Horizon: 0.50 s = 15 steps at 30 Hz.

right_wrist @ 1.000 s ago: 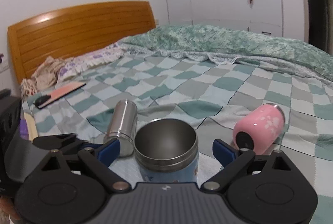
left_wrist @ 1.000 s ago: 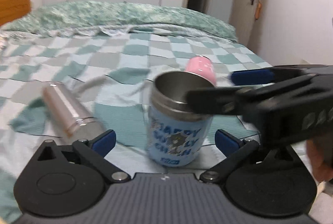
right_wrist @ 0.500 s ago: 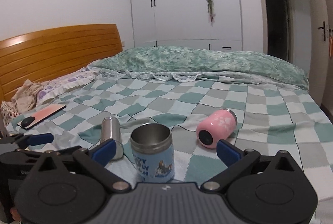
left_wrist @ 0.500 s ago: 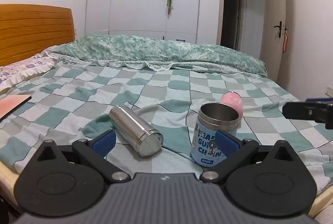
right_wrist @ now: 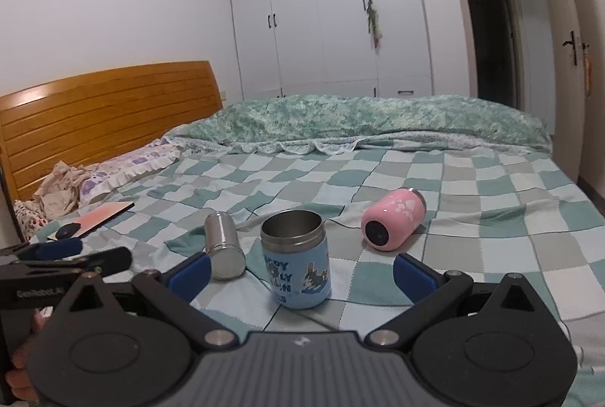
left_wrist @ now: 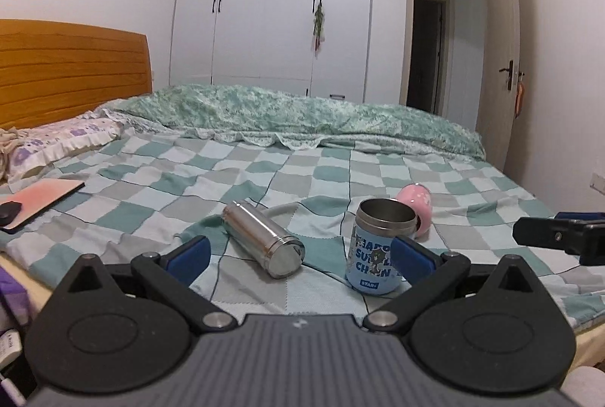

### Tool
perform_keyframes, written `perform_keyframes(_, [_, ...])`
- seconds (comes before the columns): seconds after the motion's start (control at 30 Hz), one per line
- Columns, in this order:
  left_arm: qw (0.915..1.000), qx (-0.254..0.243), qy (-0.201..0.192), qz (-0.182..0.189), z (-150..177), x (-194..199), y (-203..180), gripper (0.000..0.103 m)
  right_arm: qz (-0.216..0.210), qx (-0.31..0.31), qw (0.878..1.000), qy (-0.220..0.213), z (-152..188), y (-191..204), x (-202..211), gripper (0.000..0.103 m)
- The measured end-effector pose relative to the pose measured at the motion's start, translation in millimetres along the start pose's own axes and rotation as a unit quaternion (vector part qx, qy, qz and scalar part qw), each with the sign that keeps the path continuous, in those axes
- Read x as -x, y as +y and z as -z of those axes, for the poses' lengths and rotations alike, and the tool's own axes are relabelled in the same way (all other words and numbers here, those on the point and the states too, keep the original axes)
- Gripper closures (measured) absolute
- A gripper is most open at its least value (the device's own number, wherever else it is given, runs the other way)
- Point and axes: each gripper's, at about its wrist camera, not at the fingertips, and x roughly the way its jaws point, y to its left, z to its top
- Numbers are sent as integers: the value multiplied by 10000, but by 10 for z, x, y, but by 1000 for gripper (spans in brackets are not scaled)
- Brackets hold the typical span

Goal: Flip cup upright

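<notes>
The blue cartoon cup (right_wrist: 296, 261) stands upright on the checkered bed cover (right_wrist: 472, 188), its steel mouth facing up, close in front of both grippers. Two more vessels lie on their sides. The steel flask (left_wrist: 262, 242) rests to the left of the blue cup, with its long axis running from far-left to near-right in the left wrist view and its flat end turned toward the camera. The pink cup (right_wrist: 393, 225) lies behind and to the right, with one dark round end pointing toward the right wrist camera.

The left gripper (left_wrist: 298, 257) is wide open and holds nothing — the flask lies almost between its fingers, so I judge the left one nearer to it. The right gripper (right_wrist: 300, 273) is also wide open and empty, with the blue cup between its fingers and the pink cup beyond its right finger.

Compared with one second ago, both grippers have pulled back from the blue cup — it looks smaller now, and nothing touches its rim.
</notes>
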Motion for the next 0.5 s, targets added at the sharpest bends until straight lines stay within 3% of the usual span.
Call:
perform_keyframes(0.27, [9998,117,-110,-150,176,666,58,0,-66,49,9997,-226,315,213,565,0])
perform_keyframes(0.5, [9992,227,-326,36,402,1084,31,0,79,143,9992,-353,575,323,904,0])
